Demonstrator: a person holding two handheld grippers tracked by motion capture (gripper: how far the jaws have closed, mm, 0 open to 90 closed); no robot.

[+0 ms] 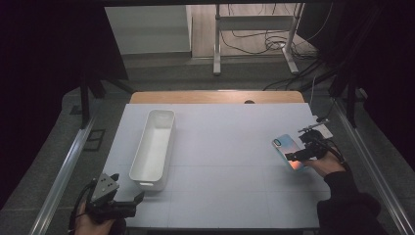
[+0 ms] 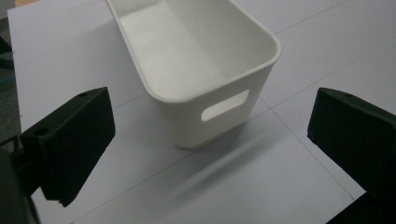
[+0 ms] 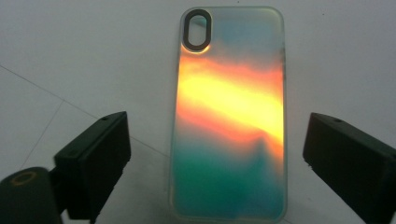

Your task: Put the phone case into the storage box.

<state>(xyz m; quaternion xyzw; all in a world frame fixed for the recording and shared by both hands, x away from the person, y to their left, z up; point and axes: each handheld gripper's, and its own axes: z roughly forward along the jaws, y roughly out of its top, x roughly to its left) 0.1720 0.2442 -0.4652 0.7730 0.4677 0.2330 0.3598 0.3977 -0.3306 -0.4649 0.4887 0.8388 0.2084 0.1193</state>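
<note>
The right hand-held gripper [image 3: 217,154] stands spread wide over the phone case [image 3: 231,112], its pads clear of it.

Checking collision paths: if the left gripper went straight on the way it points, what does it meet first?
Probably the near end wall of the long white plastic bin, at its handle cutout. The left gripper has open jaws, with bare white table before the bin; depth is unclear.
</note>
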